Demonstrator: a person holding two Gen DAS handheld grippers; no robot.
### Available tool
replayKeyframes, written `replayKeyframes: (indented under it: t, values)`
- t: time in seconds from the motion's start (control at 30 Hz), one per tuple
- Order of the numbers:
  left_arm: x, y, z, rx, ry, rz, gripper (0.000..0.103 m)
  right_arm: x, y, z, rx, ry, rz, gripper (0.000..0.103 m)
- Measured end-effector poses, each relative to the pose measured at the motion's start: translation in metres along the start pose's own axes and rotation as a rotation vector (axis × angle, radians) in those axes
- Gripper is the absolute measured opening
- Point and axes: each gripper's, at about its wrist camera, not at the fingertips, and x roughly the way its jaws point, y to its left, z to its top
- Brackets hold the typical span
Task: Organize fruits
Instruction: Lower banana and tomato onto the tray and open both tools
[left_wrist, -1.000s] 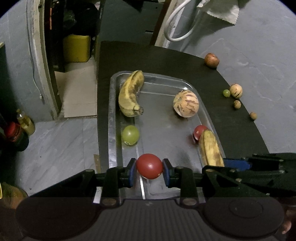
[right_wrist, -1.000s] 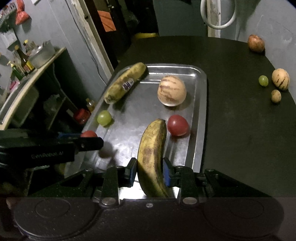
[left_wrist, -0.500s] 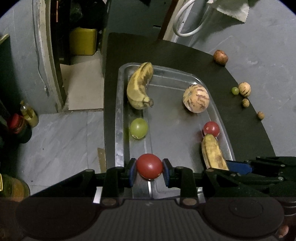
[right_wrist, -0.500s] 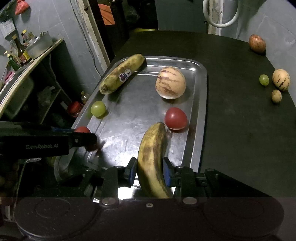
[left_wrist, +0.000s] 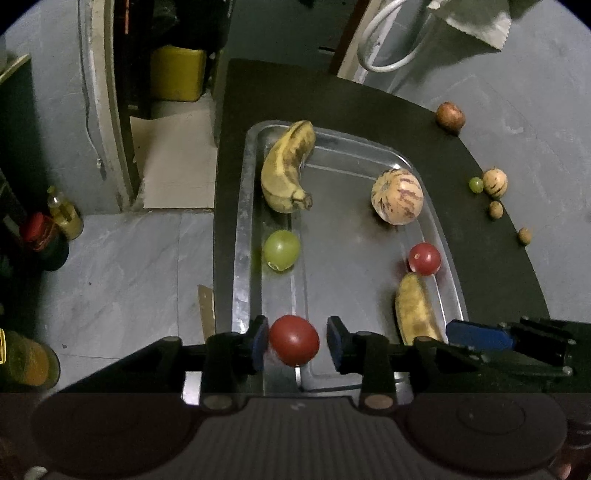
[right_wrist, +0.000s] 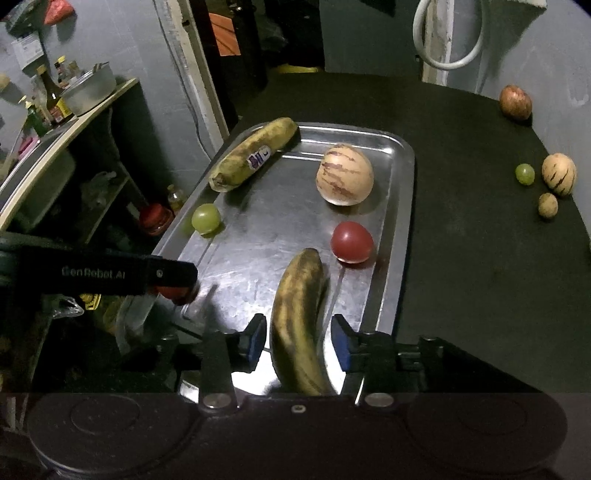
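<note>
A silver tray lies on the black table. My left gripper hangs over the tray's near left end, jaws opening, with a red tomato between the blue pads and a gap on its right side. My right gripper stands at the tray's near right end, jaws opening too. A brown-spotted banana lies on the tray between its pads with space on both sides. The left gripper also shows in the right wrist view, at the left.
The tray also holds a stickered banana, a green fruit, a striped melon and a second tomato. On the table at the right lie an apple, a grape, a small melon and a nut. The floor drops off left of the tray.
Both pairs of jaws have spread. The left pads have come off the tomato and the right pads off the banana, which now rests on the tray. Neither hand has shifted.
</note>
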Motion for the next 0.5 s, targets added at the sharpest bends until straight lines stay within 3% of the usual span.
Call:
replayKeyframes:
  t: [0.17,0.5]
  values:
    - [-0.009,-0.001,0.000,-0.021,-0.011,0.005,0.048,-0.010,-0.001,-0.004,-0.013,-0.023,0.003,0.056]
    - [-0.033,-0.002,-0.003,-0.038,-0.049,0.023,0.086,-0.030,-0.005,-0.014,-0.020,-0.061,0.009,0.087]
